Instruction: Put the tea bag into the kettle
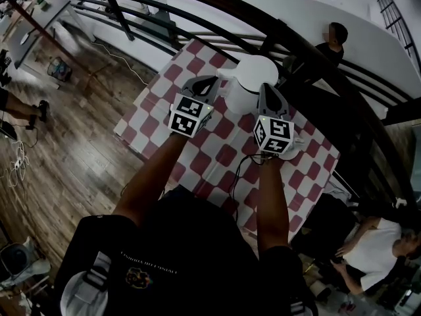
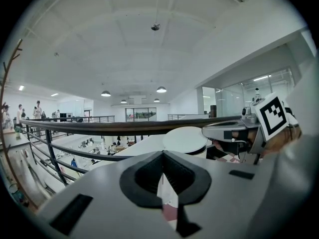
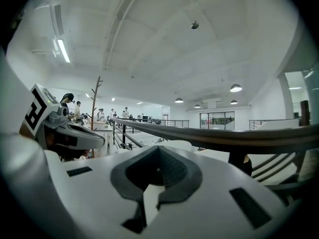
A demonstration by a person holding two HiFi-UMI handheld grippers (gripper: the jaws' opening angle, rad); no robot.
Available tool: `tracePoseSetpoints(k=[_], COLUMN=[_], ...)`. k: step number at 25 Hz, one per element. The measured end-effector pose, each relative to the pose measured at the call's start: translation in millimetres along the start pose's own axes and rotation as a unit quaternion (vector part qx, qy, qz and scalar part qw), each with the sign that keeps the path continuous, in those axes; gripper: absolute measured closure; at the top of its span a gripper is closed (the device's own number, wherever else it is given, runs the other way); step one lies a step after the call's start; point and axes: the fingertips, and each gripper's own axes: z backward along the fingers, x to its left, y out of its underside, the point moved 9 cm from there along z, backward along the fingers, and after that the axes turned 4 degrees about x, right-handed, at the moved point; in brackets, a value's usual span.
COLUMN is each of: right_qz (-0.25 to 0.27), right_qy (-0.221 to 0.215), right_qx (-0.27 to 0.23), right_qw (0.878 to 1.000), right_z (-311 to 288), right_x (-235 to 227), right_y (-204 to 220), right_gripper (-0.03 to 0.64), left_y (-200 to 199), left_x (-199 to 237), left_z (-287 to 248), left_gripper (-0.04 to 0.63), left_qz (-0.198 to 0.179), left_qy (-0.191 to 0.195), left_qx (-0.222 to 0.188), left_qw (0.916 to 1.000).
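Left gripper [image 2: 162, 154]: jaws pressed together, tips meeting in a line. Only a narrow slot stays behind the tips, and it shows a sliver of red-and-white cloth. I can't identify anything pinched there.

Right gripper [image 3: 159, 152]: same state, closed tip to tip. A pale strip shows through the slot behind the tips; can't tell what it is.

Both grippers sit side by side, slightly nose-down. The marker cube [image 1: 191, 116] on each faces up at my head camera.

Kettle [image 1: 254, 76]: white with a round top, upright on the table, between the two sets of tips. In the head view the left tips are just beside its left flank and the right tips just beside its right flank. Whether either side touches, I can't tell. In the left gripper view its top shows just past my jaws, with the right gripper beside it on the right.

Tea bag: can't make it out in any view.

Table [image 1: 158, 114]: covered in a red-and-white checked cloth, with its far side near a dark curved railing [image 1: 309, 41]. A wood floor [image 1: 79, 137] lies to the left of it. One person in a dark top [image 1: 332, 41] is by the railing. A person in a white shirt [image 1: 378, 242] is low at the right edge.
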Motion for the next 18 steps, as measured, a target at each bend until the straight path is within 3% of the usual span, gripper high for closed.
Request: tracePoseSetpoints(k=[12, 18], right_qz=[0.004, -0.026], right_qy=[0.000, 0.001], right_qx=[-0.002, 0.034], right_qw=[1.000, 0.999], right_z=[0.1, -4.3], right_x=[-0.1, -3.2], right_y=[4.9, 22.8], right_gripper=[0.603, 0.603], left_y=[2.5, 5.1], left_x=[-4.4, -3.5], left_z=[-5.5, -5.4], left_gripper=[0.597, 0.597], left_qz=[0.002, 0.003], left_qy=[0.006, 0.007], left_qx=[0.002, 0.002], left_qw=[1.0000, 1.0000])
